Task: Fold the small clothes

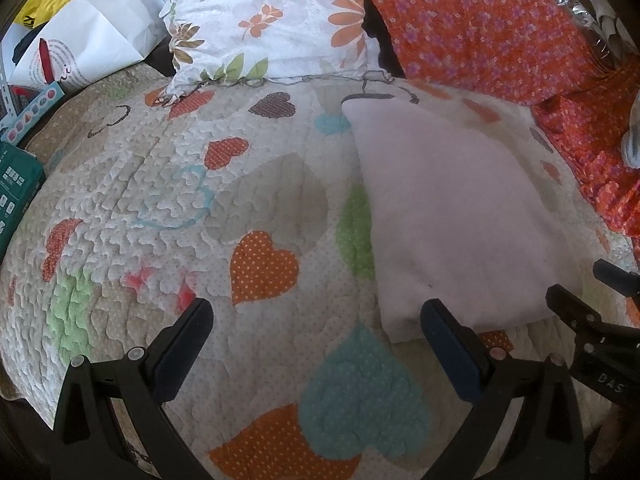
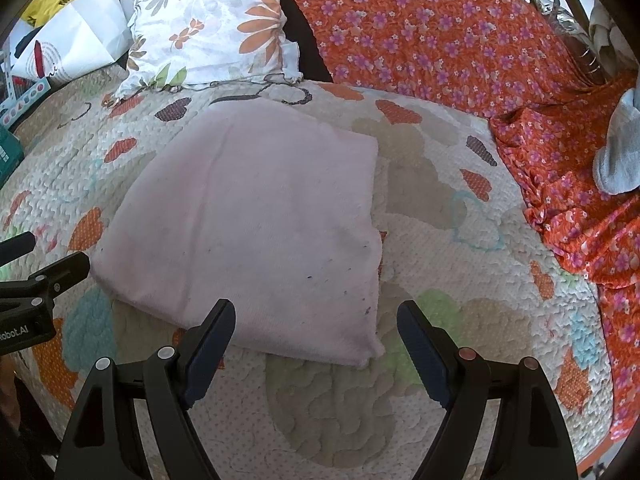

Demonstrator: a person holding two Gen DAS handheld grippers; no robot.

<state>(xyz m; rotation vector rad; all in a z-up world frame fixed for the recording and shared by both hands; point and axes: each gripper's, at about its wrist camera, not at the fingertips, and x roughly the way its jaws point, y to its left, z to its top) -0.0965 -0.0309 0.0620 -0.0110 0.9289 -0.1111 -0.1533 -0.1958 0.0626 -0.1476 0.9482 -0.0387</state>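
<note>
A pale pink folded garment [image 2: 256, 224] lies flat on the heart-patterned quilt [image 2: 440, 216]. In the left wrist view the same garment [image 1: 452, 216] fills the right half. My right gripper [image 2: 316, 312] hovers open over the garment's near right corner, nothing between its fingers. My left gripper [image 1: 318, 310] is open too, above the quilt [image 1: 160, 184] just left of the garment's near left corner, its right finger [image 1: 448, 332] overlapping the cloth's edge. Each gripper shows at the edge of the other's view: the left gripper [image 2: 44, 276] and the right gripper [image 1: 592, 304].
A floral white pillow [image 2: 212, 28] and an orange flowered cloth [image 2: 440, 36] lie at the back. A grey sock-like item [image 2: 620, 152] rests on the orange cloth at right. White bags [image 1: 88, 36] and a green box [image 1: 16, 184] sit at the left.
</note>
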